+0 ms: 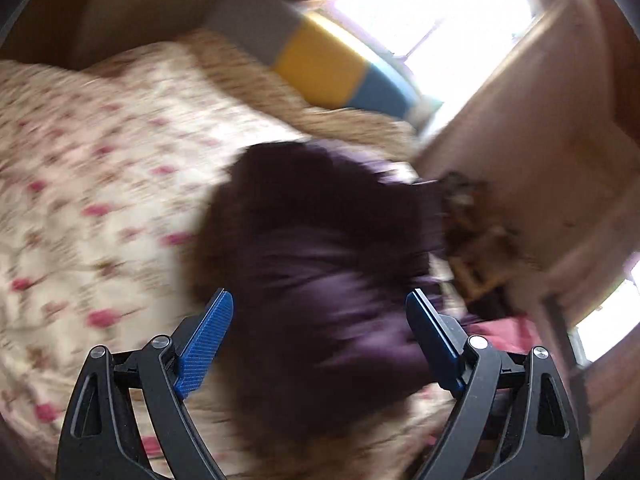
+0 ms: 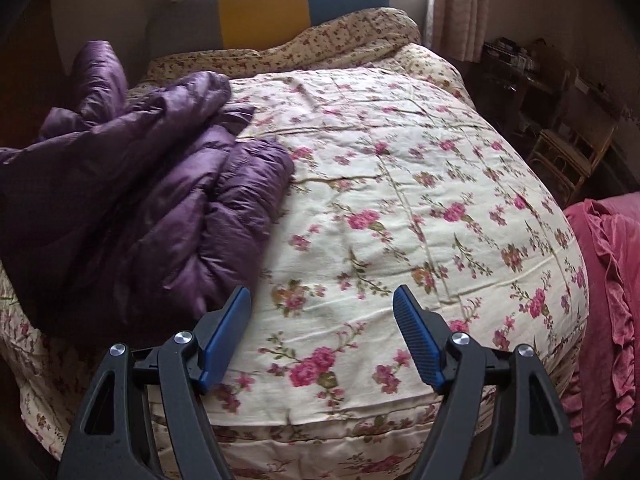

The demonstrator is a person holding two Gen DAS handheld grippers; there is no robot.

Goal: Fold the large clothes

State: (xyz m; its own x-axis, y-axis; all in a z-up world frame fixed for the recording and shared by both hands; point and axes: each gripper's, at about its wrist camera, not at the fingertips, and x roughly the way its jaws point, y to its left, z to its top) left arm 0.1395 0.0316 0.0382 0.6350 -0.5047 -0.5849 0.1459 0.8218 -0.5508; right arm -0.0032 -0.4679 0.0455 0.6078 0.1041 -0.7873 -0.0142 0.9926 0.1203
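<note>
Jacket (image 2: 132, 200), purple and crumpled, lies on the left of the floral quilt (image 2: 400, 200). Right gripper (image 2: 322, 336) gapes wide over bare quilt, holding nothing. Left gripper (image 1: 320, 340), equally wide and empty, frames the blurred jacket (image 1: 320, 248).

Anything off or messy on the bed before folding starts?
The shiny purple quilted puffer jacket lies crumpled in a heap at the left edge of the cream floral bedspread, not spread flat. Both hand-held grippers, left and right, are open and empty. The left wrist view is motion-blurred.
</note>
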